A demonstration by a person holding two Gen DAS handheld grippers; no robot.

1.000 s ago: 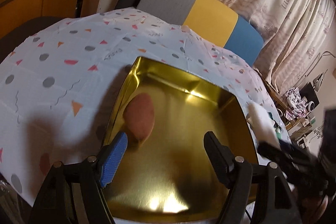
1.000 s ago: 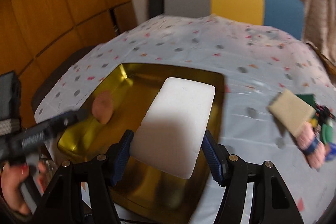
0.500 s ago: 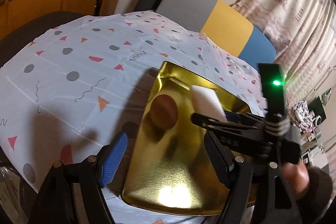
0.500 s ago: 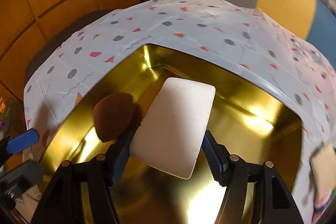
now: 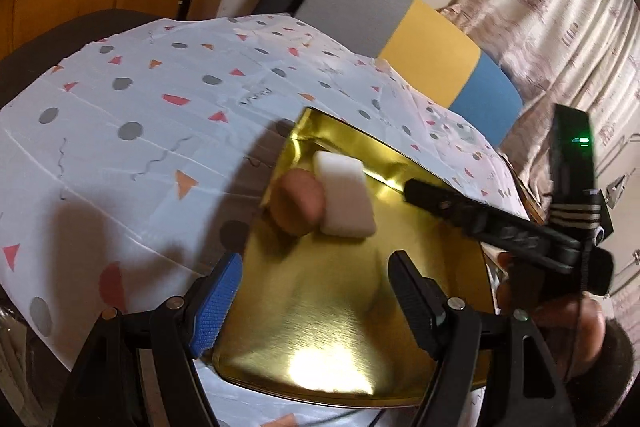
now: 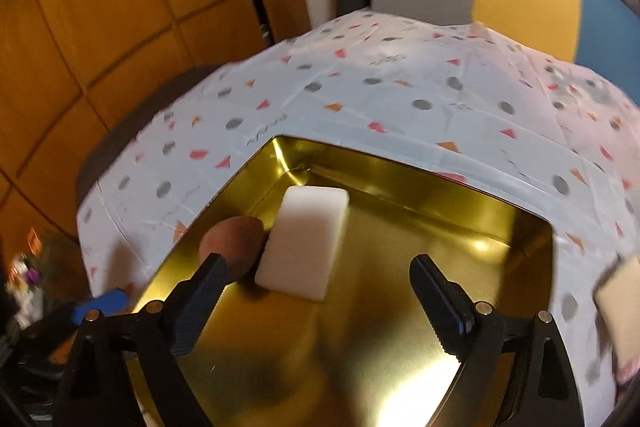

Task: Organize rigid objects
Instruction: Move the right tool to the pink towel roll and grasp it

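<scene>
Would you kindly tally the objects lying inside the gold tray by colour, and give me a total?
White: 1, the white block
Brown: 1, the brown egg-shaped object
Total: 2, lying side by side in the gold tray

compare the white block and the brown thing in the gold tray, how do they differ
The white block is rectangular with flat faces; the brown piece is rounded and egg-like. The block is pale and looks larger; the brown piece is reddish-brown and smaller. Both lie side by side in the gold tray near its far-left corner, apparently touching.
</scene>
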